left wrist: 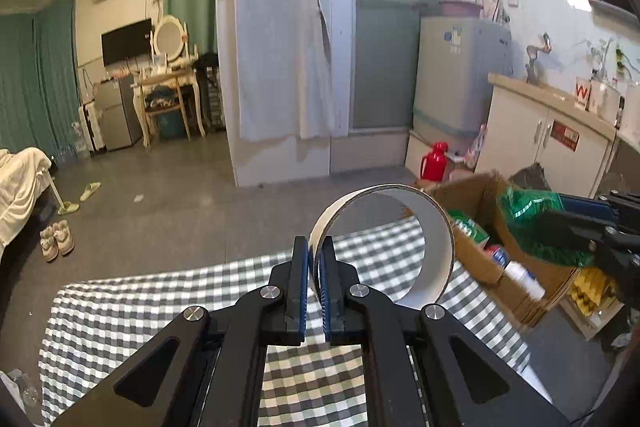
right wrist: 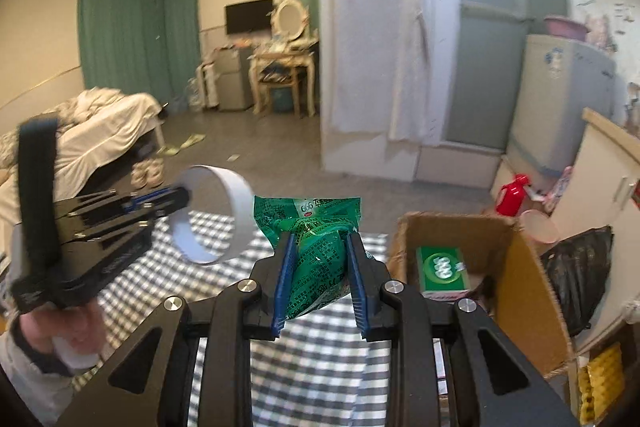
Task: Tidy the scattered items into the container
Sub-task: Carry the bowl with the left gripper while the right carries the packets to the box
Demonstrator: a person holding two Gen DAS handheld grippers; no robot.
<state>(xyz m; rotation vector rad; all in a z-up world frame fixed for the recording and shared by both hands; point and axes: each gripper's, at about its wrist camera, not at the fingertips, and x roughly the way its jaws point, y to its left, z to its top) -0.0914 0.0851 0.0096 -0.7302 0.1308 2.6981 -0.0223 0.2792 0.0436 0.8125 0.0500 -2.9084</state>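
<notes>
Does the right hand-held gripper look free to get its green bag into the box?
Probably yes: the right hand-held gripper holds the green bag beside the open box, nothing between.

1. A checked cloth (left wrist: 160,307) covered the table.
2. A red flask (left wrist: 434,161) stood on the floor beside a washing machine (left wrist: 460,75).
3. White laundry (left wrist: 280,35) hung against the wall, with shoes (left wrist: 58,239) beside the bed (right wrist: 108,131).
</notes>
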